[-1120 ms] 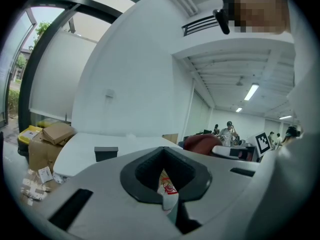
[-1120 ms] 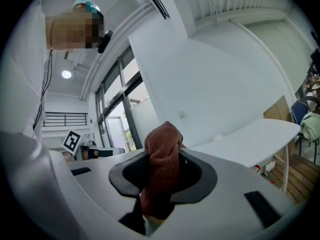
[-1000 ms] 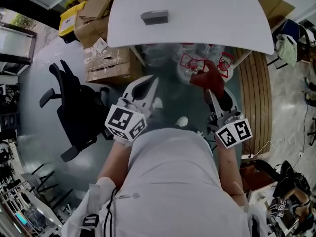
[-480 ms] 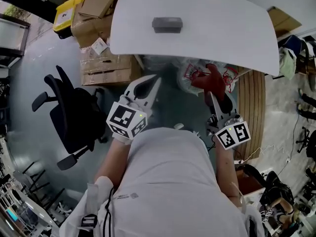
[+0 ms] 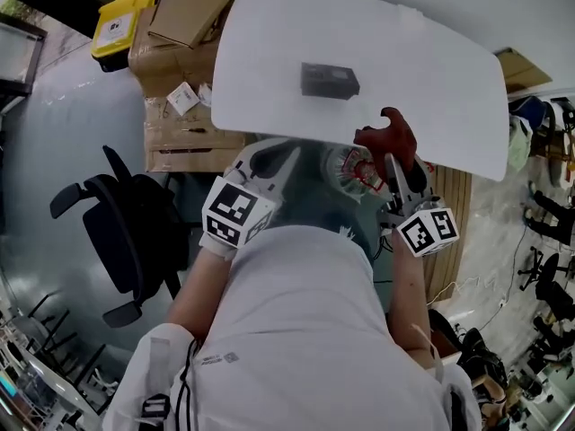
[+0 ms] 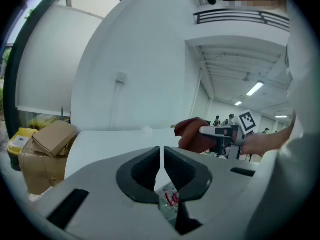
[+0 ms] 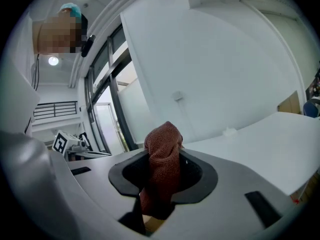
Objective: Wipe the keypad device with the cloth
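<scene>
A dark grey keypad device lies on the white table, toward its far middle. My right gripper is shut on a red-brown cloth, which bunches up between its jaws, just over the table's near edge and right of the device. My left gripper is shut with nothing in it, at the near edge below the device. From the left gripper view the cloth and the right gripper show to the right.
Cardboard boxes and a yellow bin stand left of the table. A black office chair is at the left. Clear plastic bags with red print lie under the table. A wooden bench runs along the right.
Both grippers have come forward toward the table, the right one carrying the cloth up to its near edge. The table and device now sit closer in the head view.
</scene>
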A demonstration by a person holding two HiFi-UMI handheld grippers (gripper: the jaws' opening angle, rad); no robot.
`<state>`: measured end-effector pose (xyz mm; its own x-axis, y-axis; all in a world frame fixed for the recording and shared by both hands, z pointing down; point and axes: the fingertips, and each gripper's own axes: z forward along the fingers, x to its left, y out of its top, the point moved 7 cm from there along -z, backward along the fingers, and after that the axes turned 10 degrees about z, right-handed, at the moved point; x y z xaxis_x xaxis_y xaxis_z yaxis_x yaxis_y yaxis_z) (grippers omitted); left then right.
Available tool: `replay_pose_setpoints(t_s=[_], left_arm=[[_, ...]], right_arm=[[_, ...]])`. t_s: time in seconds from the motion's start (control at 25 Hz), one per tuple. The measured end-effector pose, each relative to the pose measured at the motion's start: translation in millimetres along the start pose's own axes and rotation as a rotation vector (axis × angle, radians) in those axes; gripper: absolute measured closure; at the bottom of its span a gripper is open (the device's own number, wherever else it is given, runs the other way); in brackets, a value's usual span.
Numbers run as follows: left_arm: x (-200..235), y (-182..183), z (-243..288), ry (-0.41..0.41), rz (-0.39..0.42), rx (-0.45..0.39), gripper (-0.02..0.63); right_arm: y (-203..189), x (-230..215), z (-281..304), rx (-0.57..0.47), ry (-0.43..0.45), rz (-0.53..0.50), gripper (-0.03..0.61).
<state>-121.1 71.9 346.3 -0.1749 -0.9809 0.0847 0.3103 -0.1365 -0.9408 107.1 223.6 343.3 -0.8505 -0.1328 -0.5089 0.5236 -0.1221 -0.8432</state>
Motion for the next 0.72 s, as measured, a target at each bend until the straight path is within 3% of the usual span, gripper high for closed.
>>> replay_pose_setpoints(t_s=[0.16,0.6,0.64,0.72], left_arm=[[19,-2,18,0.029,0.026,0.047,0.601],[64,-12,93,0.048,-0.026,0.134,0.598],[65,-12,99,0.054,-0.028,0.144,0.587],[63,-15,110,0.067,-0.035,0.174,0.494]], right_arm=[[10,-16,33,0.064,0.003,-0.011,0.463],[32,-84,127,0.261,0.075,-0.010,0.462],[33,-90,134,0.286,0.087,-0.016,0.462],[33,-102,149,0.337,0.117,-0.025,0.462]])
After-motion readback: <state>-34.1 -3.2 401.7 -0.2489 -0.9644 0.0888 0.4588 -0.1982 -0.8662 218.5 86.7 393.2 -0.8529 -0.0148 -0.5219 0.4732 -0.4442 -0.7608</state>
